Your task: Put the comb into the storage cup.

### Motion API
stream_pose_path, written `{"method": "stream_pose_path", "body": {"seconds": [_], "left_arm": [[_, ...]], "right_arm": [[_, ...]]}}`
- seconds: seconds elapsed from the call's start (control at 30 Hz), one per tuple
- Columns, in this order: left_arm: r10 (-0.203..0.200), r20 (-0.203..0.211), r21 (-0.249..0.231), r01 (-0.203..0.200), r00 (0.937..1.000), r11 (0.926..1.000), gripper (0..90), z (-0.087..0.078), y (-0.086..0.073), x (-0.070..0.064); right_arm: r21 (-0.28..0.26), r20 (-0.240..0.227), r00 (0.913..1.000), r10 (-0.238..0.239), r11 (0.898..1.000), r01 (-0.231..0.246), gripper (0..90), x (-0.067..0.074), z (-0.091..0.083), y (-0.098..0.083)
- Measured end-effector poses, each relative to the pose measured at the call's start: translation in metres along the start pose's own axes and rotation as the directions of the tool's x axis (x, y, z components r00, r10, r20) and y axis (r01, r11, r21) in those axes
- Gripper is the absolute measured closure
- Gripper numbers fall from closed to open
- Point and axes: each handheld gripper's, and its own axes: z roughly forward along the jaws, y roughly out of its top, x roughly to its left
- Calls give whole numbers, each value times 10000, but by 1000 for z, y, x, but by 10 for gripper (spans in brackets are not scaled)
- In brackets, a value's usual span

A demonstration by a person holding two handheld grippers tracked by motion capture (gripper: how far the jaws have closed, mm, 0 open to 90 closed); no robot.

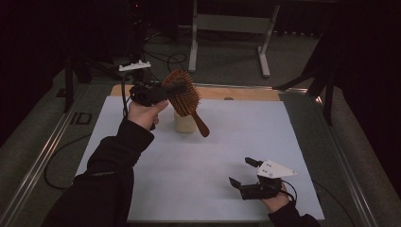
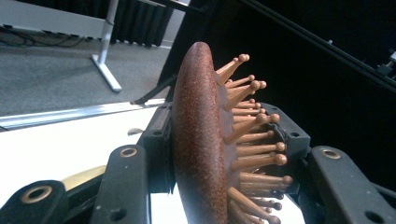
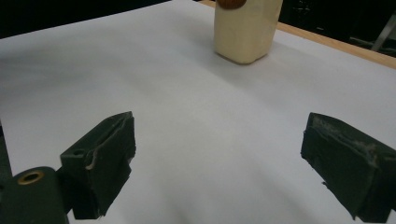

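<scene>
Hairbrush (image 1: 182, 94), wooden with round-tipped pins, is up in the air over the far side of the white table (image 1: 203, 165). The left gripper (image 1: 163, 92) squeezes its head tight. Its handle tilts down over a cream cup (image 1: 184, 124). The right gripper (image 1: 243, 172) rests near the front edge, jaws wide apart, holding nothing.

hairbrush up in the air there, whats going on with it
A person is working at a table with a gripper in each hand. The left gripper is clamped on the head of a wooden hairbrush and holds it above the table, with its handle slanting down over a cream-coloured cup that stands on the white sheet. The brush is not in the cup. The right gripper is open with nothing between its jaws, low over the near right part of the sheet, well apart from the cup.
</scene>
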Motion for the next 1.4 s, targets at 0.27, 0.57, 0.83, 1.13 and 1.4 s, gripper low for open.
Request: {"method": "stream_pose_path", "body": {"seconds": [0.27, 0.57, 0.83, 1.13, 1.4], "left_arm": [[-95, -279, -267, 88, 9996, 9996, 532, -4, 18, 7], [-17, -683, -468, -15, 9977, 9989, 532, -6, 33, 14], [-28, -1081, -663, -44, 9941, 9978, 532, -9, 43, 21], [62, -1682, -840, -206, 9857, 9963, 532, -9, 48, 30], [-34, -2128, -766, -133, 9771, 9970, 532, 2, 41, 42]], "right_arm": [[5, 43, 10000, 15, 10000, -15, 97, -1, -1, -1], [-65, 59, 9999, 83, 9999, -82, 98, -2, -2, -1], [-78, 7, 9999, 123, 9999, -123, 98, -2, -2, -1], [-37, -29, 10000, 64, 10000, -65, 99, -2, -2, 0], [-57, -90, 9999, 125, 9999, -125, 100, -2, -2, 0]]}}
